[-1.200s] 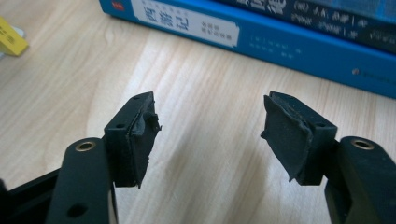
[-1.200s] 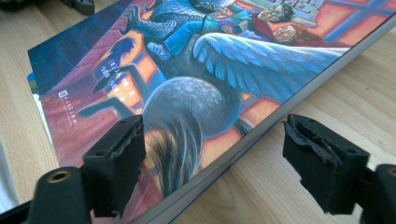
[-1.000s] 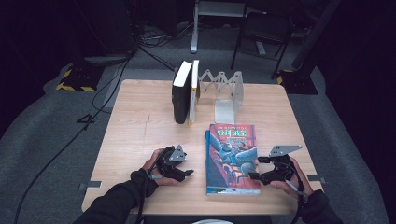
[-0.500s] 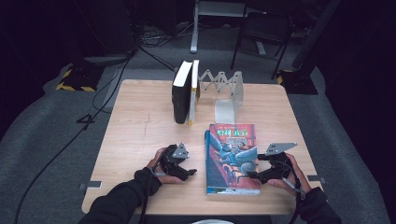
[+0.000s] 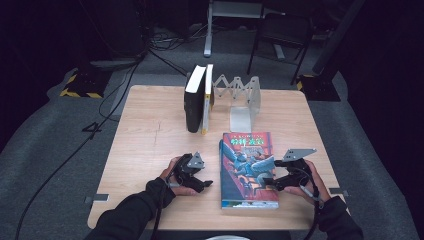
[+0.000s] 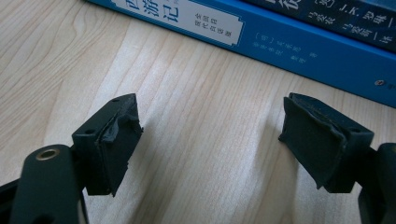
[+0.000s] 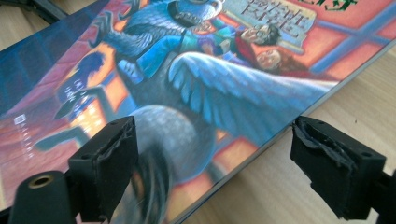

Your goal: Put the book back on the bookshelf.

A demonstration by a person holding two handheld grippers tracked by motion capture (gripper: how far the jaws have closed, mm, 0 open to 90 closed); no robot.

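A colourful illustrated book (image 5: 247, 170) lies flat on the wooden table (image 5: 145, 135) near its front edge. My left gripper (image 5: 207, 184) rests on the table just left of the book. Its jaws have just been opening, and in the left gripper view it (image 6: 210, 121) stands open over bare wood, facing the book's blue spine (image 6: 299, 46). My right gripper (image 5: 267, 182) reaches in from the book's right side. It (image 7: 215, 140) is open across the book's edge: one jaw hovers over the cover (image 7: 187, 70), the other over the table.
Two books stand upright at the back of the table, a black one (image 5: 194, 100) and a white one with a yellow spine (image 5: 208, 97). They lean at the left end of a grey accordion book stand (image 5: 245, 95). Chairs and cables lie on the floor beyond.
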